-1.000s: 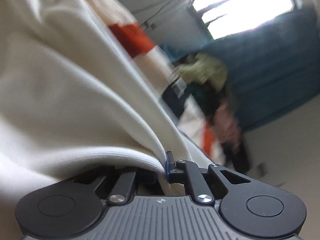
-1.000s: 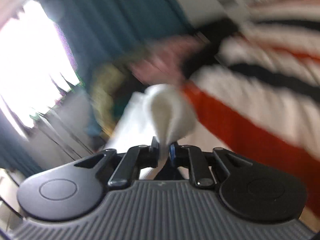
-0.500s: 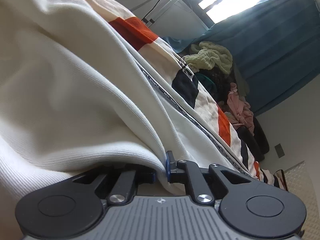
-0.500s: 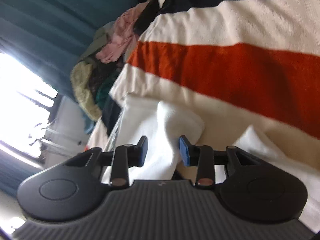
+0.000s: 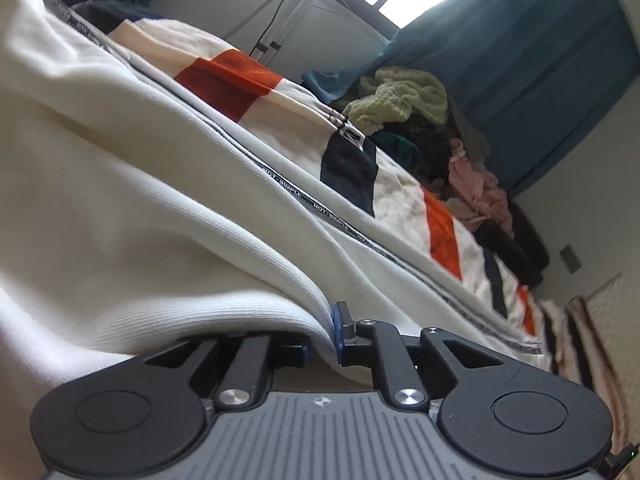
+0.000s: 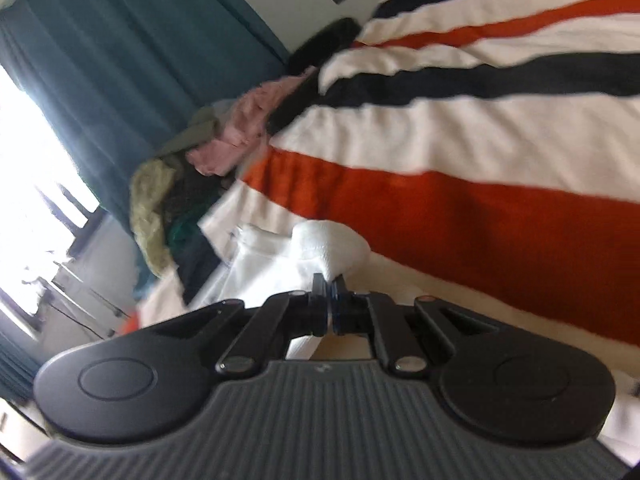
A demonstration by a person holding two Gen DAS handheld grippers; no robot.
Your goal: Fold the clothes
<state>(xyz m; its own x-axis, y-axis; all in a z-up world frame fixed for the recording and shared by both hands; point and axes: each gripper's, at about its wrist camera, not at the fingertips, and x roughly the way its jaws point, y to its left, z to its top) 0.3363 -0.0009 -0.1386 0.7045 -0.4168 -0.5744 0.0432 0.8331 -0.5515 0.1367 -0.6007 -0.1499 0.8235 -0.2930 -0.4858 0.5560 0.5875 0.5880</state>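
Note:
A white garment [image 5: 120,200] with a black printed tape stripe lies over the striped bed cover. My left gripper [image 5: 324,336] is shut on its ribbed hem, which fills the left of the left wrist view. In the right wrist view, my right gripper [image 6: 330,300] is shut on a bunched white corner of the same garment [image 6: 328,246], low over the cover.
The bed cover [image 6: 480,208] has cream, orange and navy stripes. A heap of other clothes [image 5: 440,136], green, pink and dark, lies at the far end of the bed; it also shows in the right wrist view [image 6: 200,176]. Teal curtains [image 5: 540,64] and a bright window stand behind.
My right gripper opened half a second ago and has now shut again on the white corner. The left gripper has kept its hold on the hem; its view has shifted slightly.

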